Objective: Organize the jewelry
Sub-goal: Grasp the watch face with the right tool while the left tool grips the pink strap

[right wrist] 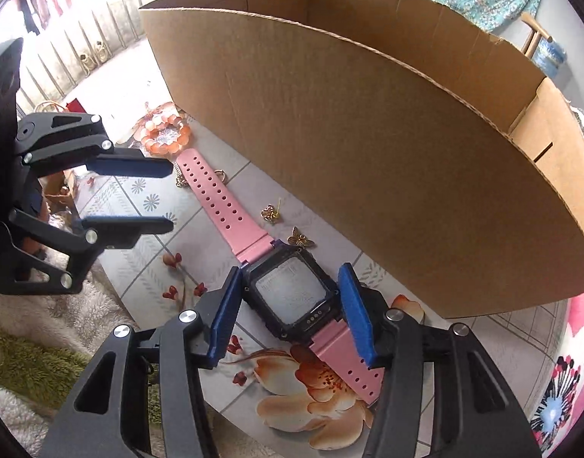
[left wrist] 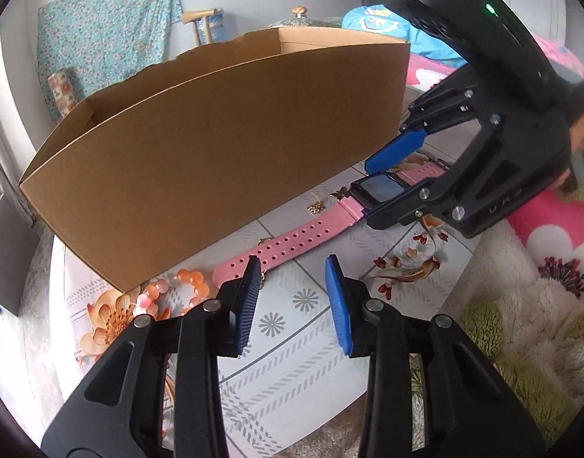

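Work surface is a floral-printed mat (right wrist: 147, 206) laid over fleecy bedding, with a patterned cloth hanging on the wall behind. A cardboard box (left wrist: 215, 145) stands on the mat, its interior hidden. The pink watch (right wrist: 292, 294) lies flat beside it, near a bead bracelet (right wrist: 166, 133) and small gold charms; the right gripper (right wrist: 292, 313) straddles its case, contact uncertain, and the left gripper (left wrist: 292, 297) stands parted, empty.

one pink watch (right wrist: 288, 297), one cardboard box (right wrist: 368, 145), one orange bead bracelet (right wrist: 166, 135). two small gold charms (right wrist: 271, 213) near the box; one gold chain piece (right wrist: 179, 181), partly hidden. two grippers, left gripper (left wrist: 292, 267) and right gripper (right wrist: 290, 278).
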